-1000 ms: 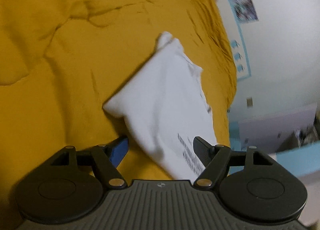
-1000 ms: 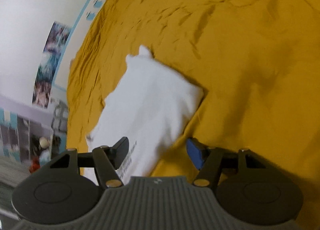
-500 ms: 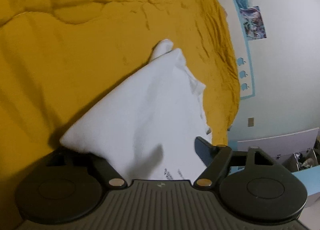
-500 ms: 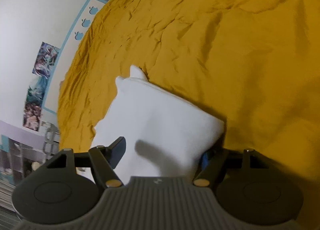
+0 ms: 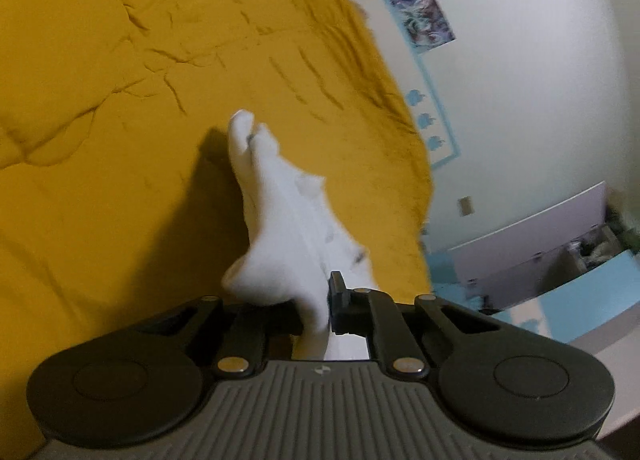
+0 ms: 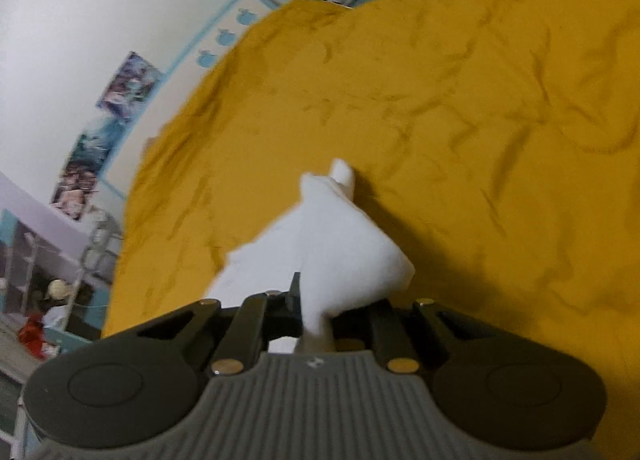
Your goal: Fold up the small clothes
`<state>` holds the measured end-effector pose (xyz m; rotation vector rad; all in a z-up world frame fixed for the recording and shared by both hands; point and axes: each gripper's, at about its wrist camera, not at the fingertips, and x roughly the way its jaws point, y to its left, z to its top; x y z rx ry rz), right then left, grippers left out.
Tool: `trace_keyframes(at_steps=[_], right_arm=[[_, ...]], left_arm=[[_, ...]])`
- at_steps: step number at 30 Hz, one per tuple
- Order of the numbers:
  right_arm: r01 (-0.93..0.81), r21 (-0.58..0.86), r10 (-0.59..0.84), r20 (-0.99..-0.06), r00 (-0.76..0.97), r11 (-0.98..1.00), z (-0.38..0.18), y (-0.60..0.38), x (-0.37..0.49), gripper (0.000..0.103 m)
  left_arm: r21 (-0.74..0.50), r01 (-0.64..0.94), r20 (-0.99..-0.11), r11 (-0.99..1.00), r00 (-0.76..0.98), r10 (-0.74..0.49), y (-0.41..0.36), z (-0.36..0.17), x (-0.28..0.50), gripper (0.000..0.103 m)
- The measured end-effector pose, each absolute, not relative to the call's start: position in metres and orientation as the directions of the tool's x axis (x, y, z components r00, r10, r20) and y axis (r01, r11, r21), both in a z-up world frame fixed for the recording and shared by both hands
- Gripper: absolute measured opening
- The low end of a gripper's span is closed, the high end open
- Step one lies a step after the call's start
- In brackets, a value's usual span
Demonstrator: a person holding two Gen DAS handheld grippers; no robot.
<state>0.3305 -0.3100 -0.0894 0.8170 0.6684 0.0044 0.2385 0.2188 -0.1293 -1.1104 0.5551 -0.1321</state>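
Left wrist view
My left gripper (image 5: 320, 310): the jaws have just been closing and are now clamped on a bunched edge of the white garment (image 5: 288, 220) — cloth is pinched between the pads and runs down behind them.
Garment: it rises from my grip as a narrow, gathered strip, its far tip near the middle of the yellow bedspread (image 5: 120, 120), throwing a dark shadow to the left.
Bedspread: wrinkled, filling the left and upper part of the view.
Wall (image 5: 540, 80): pale, on the right, with posters (image 5: 420, 16) and a light-blue border.

Right wrist view
My right gripper (image 6: 316, 312): the jaws have just been closing here too, and now pinch another edge of the same white garment (image 6: 332, 248) — a fold of cloth is squeezed between the pads.
Garment: it spreads from my grip into a loose triangle that narrows toward a small far tip over the bedspread (image 6: 480, 120).
Wall (image 6: 80, 20): on the left, with posters (image 6: 100, 132); blurred shelves (image 6: 48, 268) lie below them.
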Motion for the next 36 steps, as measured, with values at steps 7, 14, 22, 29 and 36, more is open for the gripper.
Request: trace_keyframes(at_steps=[7,14,22,29,36], right_arm=[[0.205,0.624,0.257,-0.568,0.782,0.754,-0.081,-0.335,0.247,0.005],[0.402,0.655,0.194,-0.644,0.740,0.639,-0.138,-0.381,0.226,0.019],[0.390,0.696,0.202,-0.606,0.770,0.603,-0.110,-0.383,0.193,0.052],[0.371,0.701,0.238,-0.607,0.758,0.609,-0.115,-0.370,0.189,0.053],[0.341,0.691,0.239,-0.598,0.765,0.638,-0.108,-0.366,0.187,0.053]], left_arm=[[-0.818,-0.166,-0.419,0.551,0.828,-0.372,0.220,-0.117,0.152,0.008],[-0.796,-0.338,-0.545,0.503,0.762,-0.350,0.231,-0.159,0.122,0.011],[-0.791,-0.397,-0.571,0.465,0.753,-0.328,0.221,-0.169,0.148,0.060],[-0.804,-0.356,-0.536,0.477,0.782,-0.319,0.217,-0.179,0.186,0.012],[-0.796,-0.257,-0.464,0.547,0.841,-0.280,0.214,-0.154,0.158,0.007]])
